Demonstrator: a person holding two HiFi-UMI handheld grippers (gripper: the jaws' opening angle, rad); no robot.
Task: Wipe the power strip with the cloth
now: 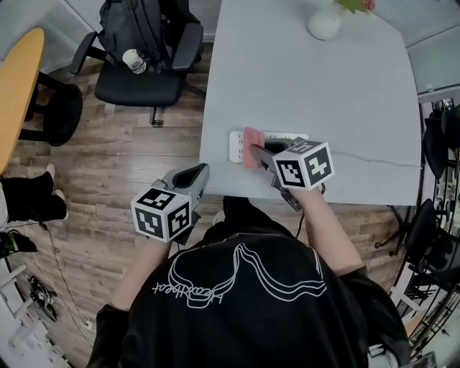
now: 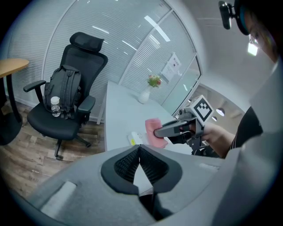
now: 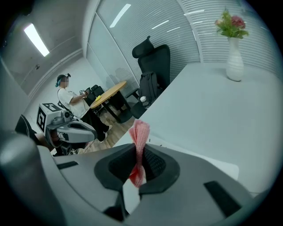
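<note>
A white power strip (image 1: pixel 236 146) lies near the front left edge of the grey table (image 1: pixel 323 93), its cord running right. My right gripper (image 1: pixel 256 152) is shut on a pink cloth (image 1: pixel 251 146), which hangs over the strip's left part. In the right gripper view the cloth (image 3: pixel 139 143) stands pinched between the jaws. The left gripper view shows the cloth (image 2: pixel 154 128) over the strip (image 2: pixel 134 139). My left gripper (image 1: pixel 197 175) hovers off the table's front edge, over the floor, jaws shut on nothing.
A white vase (image 1: pixel 325 21) with flowers stands at the table's far side. A black office chair (image 1: pixel 144 65) holding a backpack and a bottle sits left of the table. A wooden desk (image 1: pixel 16 86) is at far left. A person (image 3: pixel 73 101) sits in the background.
</note>
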